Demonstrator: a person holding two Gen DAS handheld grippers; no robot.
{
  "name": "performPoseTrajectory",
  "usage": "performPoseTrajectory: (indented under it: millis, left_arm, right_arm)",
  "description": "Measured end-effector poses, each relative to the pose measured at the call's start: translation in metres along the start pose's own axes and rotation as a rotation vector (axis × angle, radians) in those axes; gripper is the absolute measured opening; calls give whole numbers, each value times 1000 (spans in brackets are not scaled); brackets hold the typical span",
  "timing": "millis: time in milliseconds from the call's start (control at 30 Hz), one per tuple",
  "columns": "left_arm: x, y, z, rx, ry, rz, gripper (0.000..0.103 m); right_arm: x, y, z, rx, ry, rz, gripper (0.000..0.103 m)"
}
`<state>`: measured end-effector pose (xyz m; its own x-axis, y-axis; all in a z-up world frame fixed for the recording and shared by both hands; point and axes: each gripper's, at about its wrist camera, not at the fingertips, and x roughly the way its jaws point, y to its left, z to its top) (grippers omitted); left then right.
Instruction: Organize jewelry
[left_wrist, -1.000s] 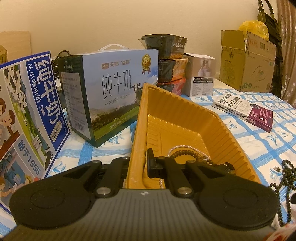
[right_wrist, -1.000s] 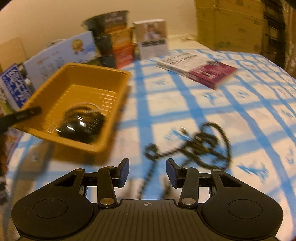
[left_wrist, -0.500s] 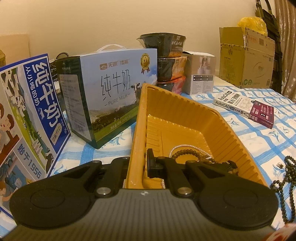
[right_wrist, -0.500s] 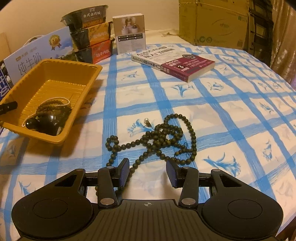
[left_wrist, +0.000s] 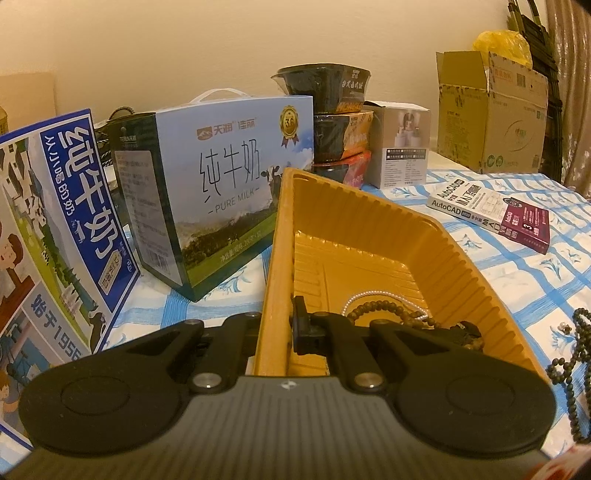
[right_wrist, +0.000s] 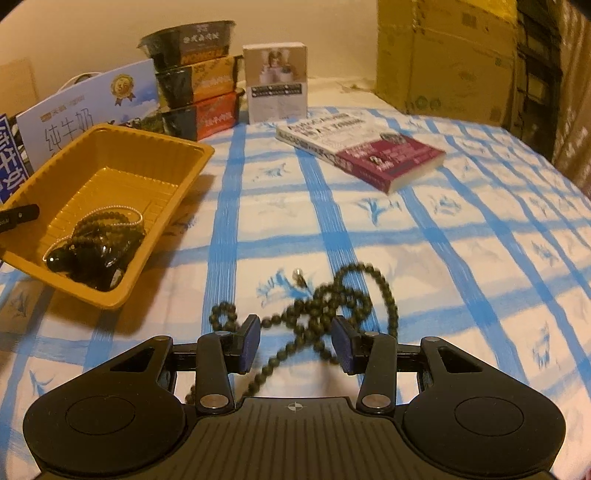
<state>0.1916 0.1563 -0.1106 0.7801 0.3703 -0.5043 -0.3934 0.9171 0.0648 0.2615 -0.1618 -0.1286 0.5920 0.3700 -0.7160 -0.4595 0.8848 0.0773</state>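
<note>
Left hand-held gripper (left_wrist: 275, 328) clamped on yellow tray (left_wrist: 369, 236) wall. Right hand-held gripper (right_wrist: 295, 341) wide open, empty, straddling bead necklace (right_wrist: 325, 310) beside tray; I'd pinch the tangled clump.

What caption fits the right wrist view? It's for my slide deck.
Open right gripper over a dark bead necklace on the checked cloth, yellow tray of jewelry alongside.

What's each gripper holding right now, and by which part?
The left gripper is shut on the yellow tray, clamping its near side wall. The right gripper is open over the dark bead necklace on the tablecloth, holding nothing.
</note>
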Motion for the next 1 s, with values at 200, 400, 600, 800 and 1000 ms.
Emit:
performPoseTrajectory:
  millis: [200, 400, 600, 800, 1000]
  left_arm:
    - [2, 0, 1, 3, 0, 1, 5]
    - [3, 0, 1, 6, 0, 2, 5]
    - [4, 0, 1, 6, 0, 1, 5]
    - [4, -1, 1, 5, 1, 0, 5]
    - [4, -1, 1, 9, -4, -1, 4]
  right_arm:
    - [26, 1, 13, -91, -34, 24, 30]
    - [61, 0, 21, -143, -10, 14, 19]
    - [80, -1, 21, -163, 27, -1, 10]
    - [75, -6, 26, -102, 8, 11, 5]
    - [47, 7, 42, -26, -66, 90, 4]
